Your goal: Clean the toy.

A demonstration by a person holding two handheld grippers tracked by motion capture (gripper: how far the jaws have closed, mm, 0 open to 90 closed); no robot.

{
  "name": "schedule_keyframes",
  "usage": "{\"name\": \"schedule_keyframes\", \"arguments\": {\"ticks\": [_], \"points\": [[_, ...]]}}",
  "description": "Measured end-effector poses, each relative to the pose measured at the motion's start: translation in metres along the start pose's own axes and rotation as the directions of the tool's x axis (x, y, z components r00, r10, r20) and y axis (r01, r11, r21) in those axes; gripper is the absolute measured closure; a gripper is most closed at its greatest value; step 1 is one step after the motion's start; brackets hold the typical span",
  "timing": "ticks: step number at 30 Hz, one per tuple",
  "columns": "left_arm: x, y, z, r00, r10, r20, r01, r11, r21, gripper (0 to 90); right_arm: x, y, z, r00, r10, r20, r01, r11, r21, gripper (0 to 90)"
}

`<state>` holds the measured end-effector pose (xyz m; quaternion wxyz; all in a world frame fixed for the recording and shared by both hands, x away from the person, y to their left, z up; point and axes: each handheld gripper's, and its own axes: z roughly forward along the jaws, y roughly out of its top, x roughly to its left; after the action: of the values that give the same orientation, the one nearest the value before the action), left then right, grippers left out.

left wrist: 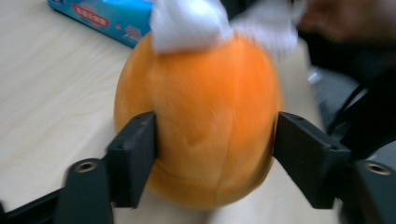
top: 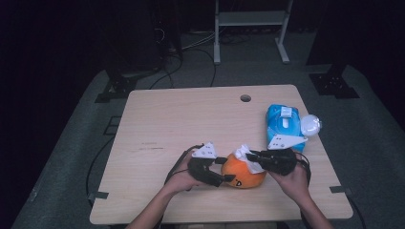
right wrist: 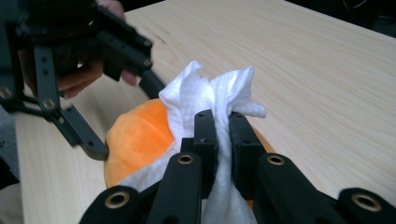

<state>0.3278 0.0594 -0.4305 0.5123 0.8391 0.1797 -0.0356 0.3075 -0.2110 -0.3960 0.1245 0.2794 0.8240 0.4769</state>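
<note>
An orange plush toy (top: 244,175) sits on the wooden table (top: 191,124) near its front edge. A white wipe (top: 250,158) lies bunched over the toy's top. My left gripper (top: 227,170) comes in from the left. In the left gripper view its two black jaws (left wrist: 215,154) hug the toy (left wrist: 201,102) on both sides, pads against the plush. My right gripper (top: 250,155) reaches in from the right. In the right gripper view it (right wrist: 223,135) is shut on the wipe (right wrist: 210,91), pinching a fold above the toy (right wrist: 137,137).
A blue pack of wipes (top: 282,125) lies at the right of the table, with a white round object (top: 310,125) beside it. A cable hole (top: 245,98) sits near the far edge. Cables trail from both grippers toward the front.
</note>
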Motion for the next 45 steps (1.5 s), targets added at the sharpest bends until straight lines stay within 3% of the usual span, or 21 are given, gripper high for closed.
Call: {"name": "schedule_keyframes", "arguments": {"ticks": [3, 4, 6, 7, 8, 11, 13, 14, 18, 21, 24, 26, 29, 31, 36, 45], "points": [[0.001, -0.002, 0.001, 0.9998, -0.021, -0.006, 0.021, 0.9998, -0.004, 29.1, 0.007, -0.001, 0.003, 0.9999, -0.006, -0.015, 0.006, 1.000, 0.001, 83.0], [-0.001, -0.002, 0.005, 0.9994, -0.004, -0.035, 0.005, 1.0000, 0.008, 27.9, 0.014, 0.000, 0.007, 0.9996, -0.016, -0.023, 0.016, 1.000, 0.009, 83.0], [-0.002, -0.002, 0.005, 0.9990, 0.000, -0.045, 0.000, 0.9999, 0.014, 28.9, 0.017, 0.001, 0.009, 0.9994, -0.025, -0.025, 0.026, 1.000, 0.014, 83.0], [-0.003, -0.001, 0.005, 0.9983, 0.019, -0.055, -0.018, 0.9996, 0.021, 28.9, 0.017, 0.001, 0.009, 0.9994, -0.025, -0.025, 0.026, 1.000, 0.014, 83.0], [-0.004, -0.001, 0.005, 0.9967, 0.041, -0.070, -0.039, 0.9989, 0.026, 36.4, 0.016, 0.002, 0.008, 0.9993, -0.022, -0.029, 0.022, 1.000, 0.009, 83.0], [-0.005, -0.001, 0.005, 0.9938, 0.068, -0.089, -0.064, 0.9972, 0.037, 39.5, 0.008, 0.005, 0.000, 0.9998, -0.006, -0.021, 0.005, 1.000, -0.024, 83.0], [-0.003, -0.002, 0.003, 0.9938, 0.072, -0.085, -0.068, 0.9966, 0.046, 39.8, 0.005, 0.005, -0.003, 1.0000, -0.007, -0.001, 0.007, 0.999, -0.032, 83.0], [0.001, -0.005, 0.002, 0.9942, 0.069, -0.082, -0.066, 0.9968, 0.044, 39.8, -0.002, 0.003, -0.010, 0.9995, 0.027, 0.013, -0.027, 0.999, -0.044, 82.9], [0.006, -0.008, -0.001, 0.9959, 0.049, -0.075, -0.047, 0.9984, 0.033, 38.7, -0.010, -0.005, -0.012, 0.9984, 0.054, 0.016, -0.054, 0.998, -0.026, 82.9], [0.008, -0.007, -0.003, 0.9987, 0.018, -0.047, -0.017, 0.9997, 0.016, 34.3, -0.011, -0.008, -0.011, 0.9980, 0.063, 0.004, -0.063, 0.998, -0.017, 82.9], [0.005, -0.002, -0.009, 0.9990, 0.017, -0.040, -0.018, 0.9995, -0.026, 28.8, -0.007, -0.008, -0.008, 0.9982, 0.059, -0.004, -0.059, 0.998, -0.020, 82.9], [0.001, 0.003, -0.008, 0.9980, 0.043, -0.046, -0.045, 0.9983, -0.038, 27.7, 0.001, -0.005, -0.004, 0.9986, 0.045, -0.027, -0.045, 0.999, -0.026, 82.9], [-0.003, 0.001, 0.000, 0.9912, 0.103, -0.084, -0.101, 0.9946, 0.020, 29.1, 0.008, -0.002, 0.000, 0.9994, 0.020, -0.027, -0.021, 1.000, -0.020, 82.8], [-0.001, -0.002, -0.001, 0.9932, 0.090, -0.075, -0.089, 0.9959, 0.015, 31.7, 0.010, -0.002, 0.002, 0.9997, -0.004, -0.022, 0.003, 1.000, -0.009, 82.8], [0.006, -0.006, -0.003, 0.9969, 0.052, -0.059, -0.052, 0.9986, -0.001, 33.1, -0.001, -0.006, -0.005, 0.9994, 0.023, -0.027, -0.023, 1.000, -0.011, 82.7], [0.008, -0.006, -0.002, 0.9981, 0.039, -0.048, -0.039, 0.9992, -0.005, 33.0, -0.012, -0.026, -0.021, 0.9958, 0.088, -0.028, -0.088, 0.996, -0.006, 82.8]]}}
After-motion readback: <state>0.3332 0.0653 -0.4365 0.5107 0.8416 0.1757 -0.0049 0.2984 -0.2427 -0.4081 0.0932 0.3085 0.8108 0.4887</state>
